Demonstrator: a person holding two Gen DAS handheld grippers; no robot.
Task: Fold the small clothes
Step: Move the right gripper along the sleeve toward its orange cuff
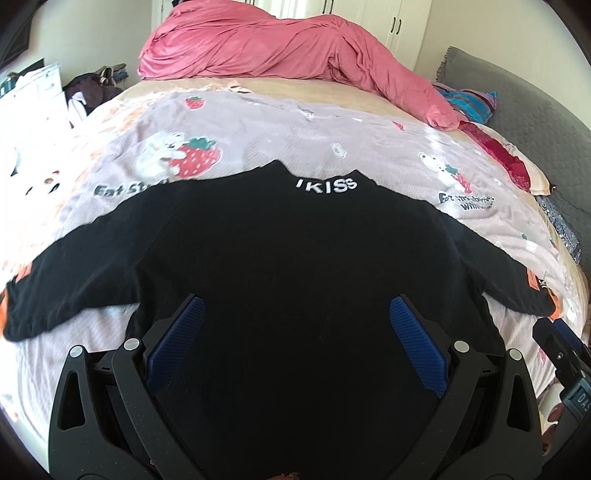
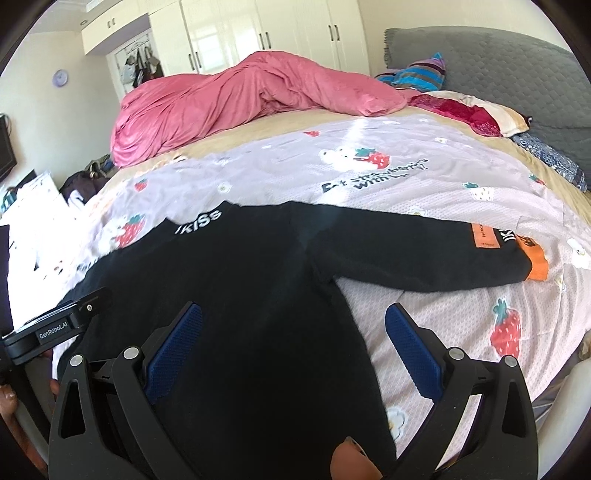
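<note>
- Left wrist view: left gripper [image 1: 293,325] in the foreground, its blue pads [image 1: 173,347] spread wide, nothing between them; it hangs over the lower body of the shirt [image 1: 288,258].
- Right wrist view: right gripper [image 2: 293,328] likewise spread wide and holding nothing, one pad over the shirt's right edge, the other pad [image 2: 412,350] over the bare sheet [image 2: 461,317].
- Each view shows part of the other gripper at its edge, near the shirt's hem.
- Shirt: black, long-sleeved, lying flat on the sheet, collar away from the cameras; white lettering "IKISS" [image 1: 327,183] at the collar.
- Sleeves: both stretched out sideways; right sleeve [image 2: 424,254] carries an orange patch and ends in an orange cuff [image 2: 537,264].
- Sheet: pale lilac, printed with strawberries [image 2: 506,330] and bears, covering the near part of the bed.
- Pink duvet [image 1: 280,51], bunched up, lies beyond the shirt at the far side of the bed.
- Pillows [image 2: 476,110] lie to the right, against a grey headboard [image 2: 509,62].
- White wardrobe [image 2: 266,29] stands at the far wall.
</note>
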